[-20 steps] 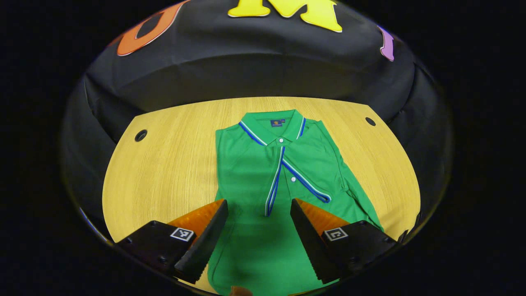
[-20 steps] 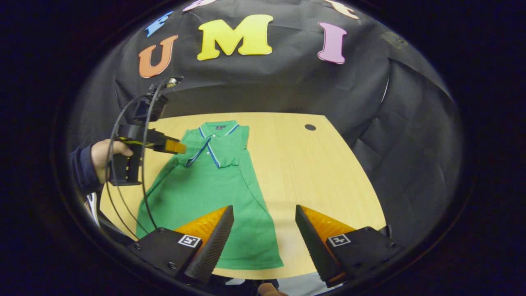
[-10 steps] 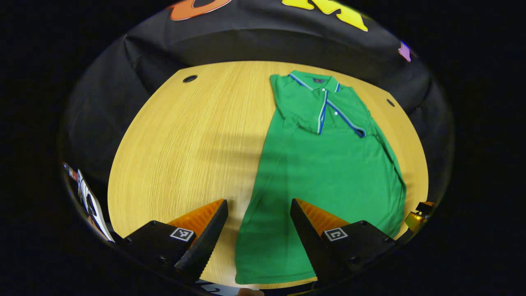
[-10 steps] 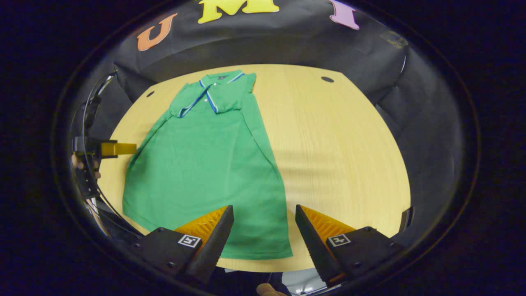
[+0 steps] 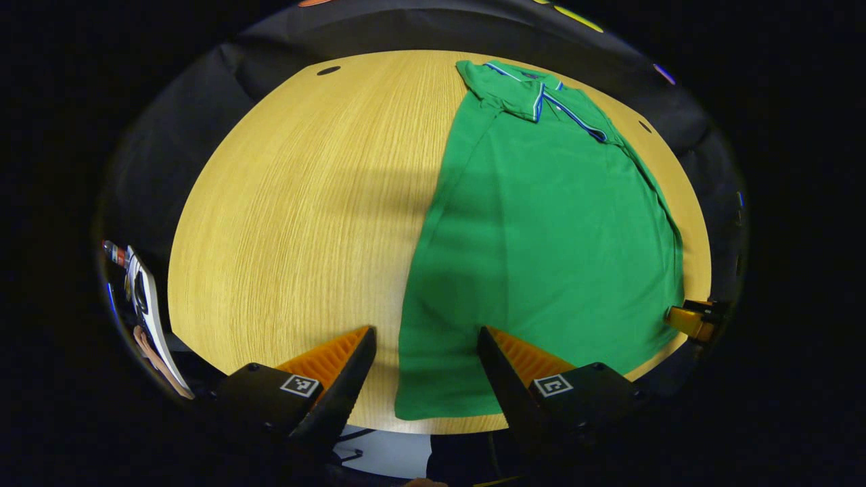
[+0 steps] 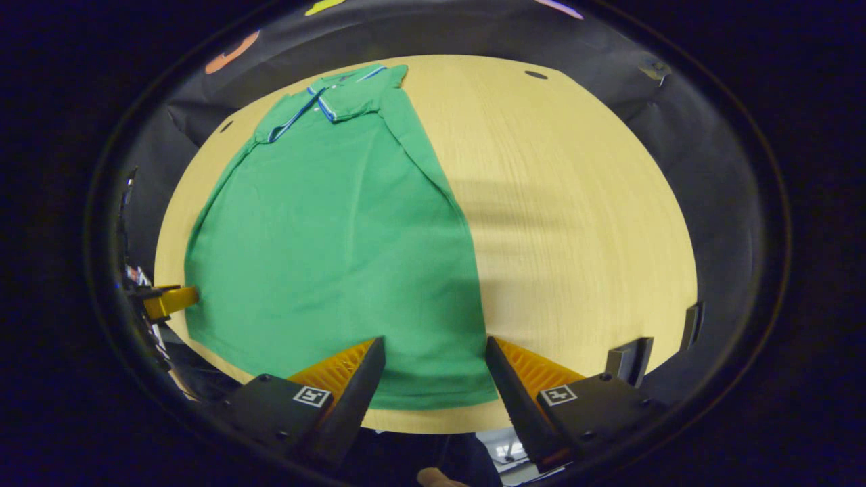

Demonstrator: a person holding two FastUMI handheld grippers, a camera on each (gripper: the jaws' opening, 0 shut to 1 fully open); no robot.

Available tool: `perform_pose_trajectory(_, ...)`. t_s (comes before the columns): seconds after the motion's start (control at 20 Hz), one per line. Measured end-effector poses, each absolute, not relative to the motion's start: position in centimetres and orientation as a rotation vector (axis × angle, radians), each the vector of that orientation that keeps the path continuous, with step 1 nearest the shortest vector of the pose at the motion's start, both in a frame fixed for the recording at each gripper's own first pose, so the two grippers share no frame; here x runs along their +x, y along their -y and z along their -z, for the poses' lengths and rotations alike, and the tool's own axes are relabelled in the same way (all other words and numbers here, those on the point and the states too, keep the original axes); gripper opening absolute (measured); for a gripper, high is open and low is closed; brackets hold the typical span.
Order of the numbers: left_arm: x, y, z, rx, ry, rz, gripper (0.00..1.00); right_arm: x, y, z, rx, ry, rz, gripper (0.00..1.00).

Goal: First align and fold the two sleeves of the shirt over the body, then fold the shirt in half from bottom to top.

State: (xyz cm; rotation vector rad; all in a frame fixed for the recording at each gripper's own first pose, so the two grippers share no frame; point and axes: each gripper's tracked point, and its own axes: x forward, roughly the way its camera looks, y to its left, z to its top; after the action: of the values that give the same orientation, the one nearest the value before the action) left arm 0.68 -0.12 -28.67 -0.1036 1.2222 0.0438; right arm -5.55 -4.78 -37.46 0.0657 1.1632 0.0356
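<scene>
shirt (image 5: 541, 237) sleeves tucked away, right gripper (image 5: 690, 319) cut off

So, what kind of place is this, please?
Probably a recording booth, not a home: a bare wooden table with cable holes, black cloth hung all around it, and one green shirt laid out flat.
</scene>
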Motion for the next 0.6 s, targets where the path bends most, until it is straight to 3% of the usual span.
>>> perform_pose_trajectory(0.1,1.5,1.2,27.9,-0.120,-1.261,-0.045,0.99,-5.7,4.7,37.7,0.030,-1.182,-0.034,0.98)
perform_pose_trajectory(0.3,5.1,3.2,25.8,-0.119,-1.343,-0.022,0.99,-5.5,4.4,37.6,0.018,-1.224,-0.038,0.93)
perform_pose_trajectory(0.45,8.1,5.1,23.7,-0.118,-1.389,-0.014,0.99,-5.2,4.5,37.6,0.002,-1.268,-0.049,0.96)
perform_pose_trajectory(0.55,10.3,6.4,22.3,-0.111,-1.399,-0.004,0.95,-5.2,4.4,37.4,0.002,-1.284,-0.047,0.96)
perform_pose_trajectory(0.6,11.5,7.2,21.3,-0.105,-1.401,0.004,0.86,-5.1,4.3,37.5,-0.001,-1.290,-0.051,0.96)
